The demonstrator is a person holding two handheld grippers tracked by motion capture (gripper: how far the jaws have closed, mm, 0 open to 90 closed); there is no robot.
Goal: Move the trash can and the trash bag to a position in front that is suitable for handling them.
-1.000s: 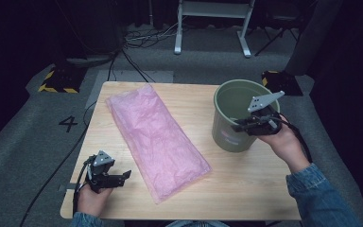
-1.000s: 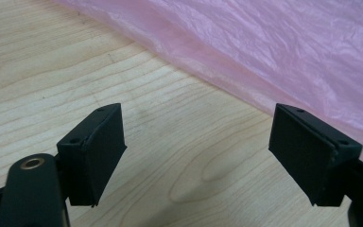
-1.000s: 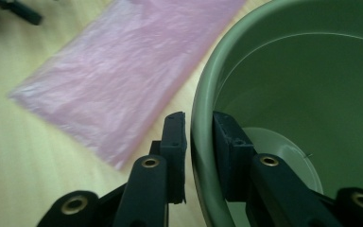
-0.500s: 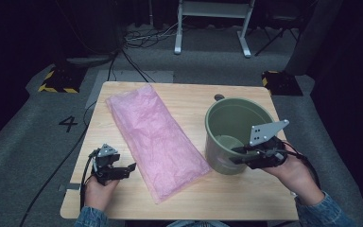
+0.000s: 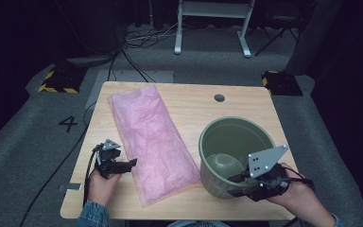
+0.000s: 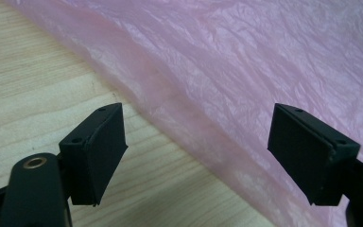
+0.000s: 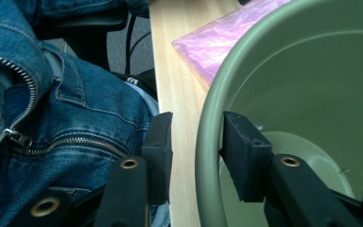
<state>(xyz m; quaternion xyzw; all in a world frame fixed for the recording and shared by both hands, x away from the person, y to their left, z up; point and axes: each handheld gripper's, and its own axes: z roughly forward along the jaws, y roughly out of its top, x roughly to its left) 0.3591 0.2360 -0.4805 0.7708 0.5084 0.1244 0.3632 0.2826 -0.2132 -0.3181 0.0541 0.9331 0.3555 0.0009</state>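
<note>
A pale green bucket point(image 5: 207, 150) stands upright near the table's front right corner. My right gripper point(image 5: 234, 185) straddles its near rim, one jaw inside and one outside. In the right gripper view the right gripper point(image 7: 196, 137) has a gap between the outer pad and the bucket point(image 7: 312, 85) wall; the jaws have just been opening and no longer clamp the rim. A flat pink plastic bag point(image 5: 153, 137) lies diagonally across the table's left half. My left gripper point(image 5: 131, 163) is open at the pink bag's point(image 6: 264, 61) near left edge, its left gripper point(image 6: 212, 156) jaws wide apart just above it.
The wooden table point(image 5: 194, 101) has a round cable hole point(image 5: 219, 98) at the back. The person's denim jacket point(image 7: 52, 118) is close behind the front edge. Cables and a white stand point(image 5: 212, 28) lie on the grey floor beyond the table.
The bucket has come from the table's back right to the front right along with my right gripper, whose jaws now stand wider. My left gripper has edged toward the bag.
</note>
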